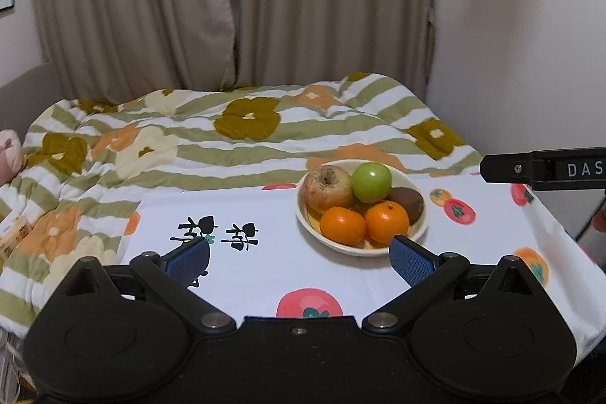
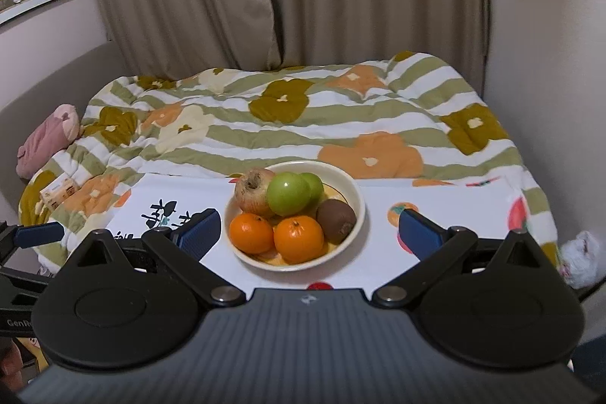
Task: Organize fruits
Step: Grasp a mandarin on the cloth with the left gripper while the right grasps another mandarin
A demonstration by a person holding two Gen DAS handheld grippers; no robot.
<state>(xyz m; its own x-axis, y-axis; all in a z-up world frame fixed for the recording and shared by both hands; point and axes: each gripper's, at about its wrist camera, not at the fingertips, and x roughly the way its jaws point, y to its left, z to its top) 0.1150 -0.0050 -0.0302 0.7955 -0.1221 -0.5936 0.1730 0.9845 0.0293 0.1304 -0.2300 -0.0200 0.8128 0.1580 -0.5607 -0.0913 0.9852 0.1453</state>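
A round cream ceramic bowl (image 2: pixel 350 228) of fruit sits near the far edge of the white fruit-print cloth-covered counter (image 2: pixel 378 192). Both grippers, left (image 1: pixel 299 254) and right (image 2: pixel 308 231), hover with jaws released, empty.

My left gripper (image 1: pixel 299 260) is matte black plastic: two rounded housings with shallow circular recesses, each rising to a triangular peak with a small silver screw. Angled black link arms run from silver pivot bolts to the fingers (image 1: pixel 411 262) — blue pads with a fine dotted texture. One small screw sits at the centre of the body. My right gripper (image 2: pixel 308 235) has the same build, but its middle plate is ribbed grey with a tiny pale logo. From the left camera its side shows white letters — "DAS".
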